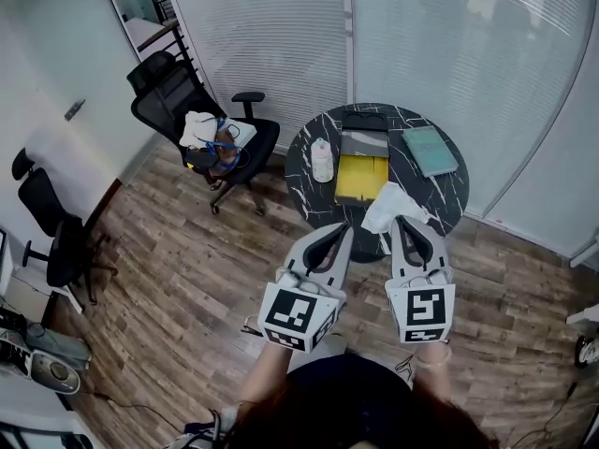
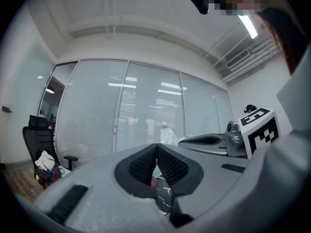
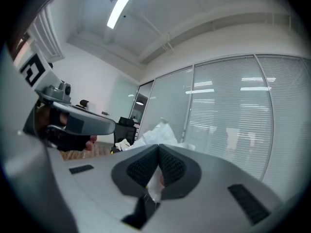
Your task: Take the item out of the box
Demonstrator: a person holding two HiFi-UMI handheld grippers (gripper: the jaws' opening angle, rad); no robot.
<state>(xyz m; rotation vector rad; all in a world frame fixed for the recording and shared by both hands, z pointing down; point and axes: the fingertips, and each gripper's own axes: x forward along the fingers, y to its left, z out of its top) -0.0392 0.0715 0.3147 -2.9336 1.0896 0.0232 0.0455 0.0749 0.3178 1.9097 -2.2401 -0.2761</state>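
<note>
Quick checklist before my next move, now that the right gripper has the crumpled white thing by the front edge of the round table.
1. Right gripper grip on the white crumpled item: ok, jaws shut on it.
2. Item clear of the box: ok, it hangs outside the box, by the front edge of the table.
3. Left gripper free to help: ok, jaws together, nothing between them.
4. Box emptied: cannot tell; only its yellow inside shows, too small to be sure.
5. Bare spot to set the item down: ok, bare marble in front of the white bottle.
</note>
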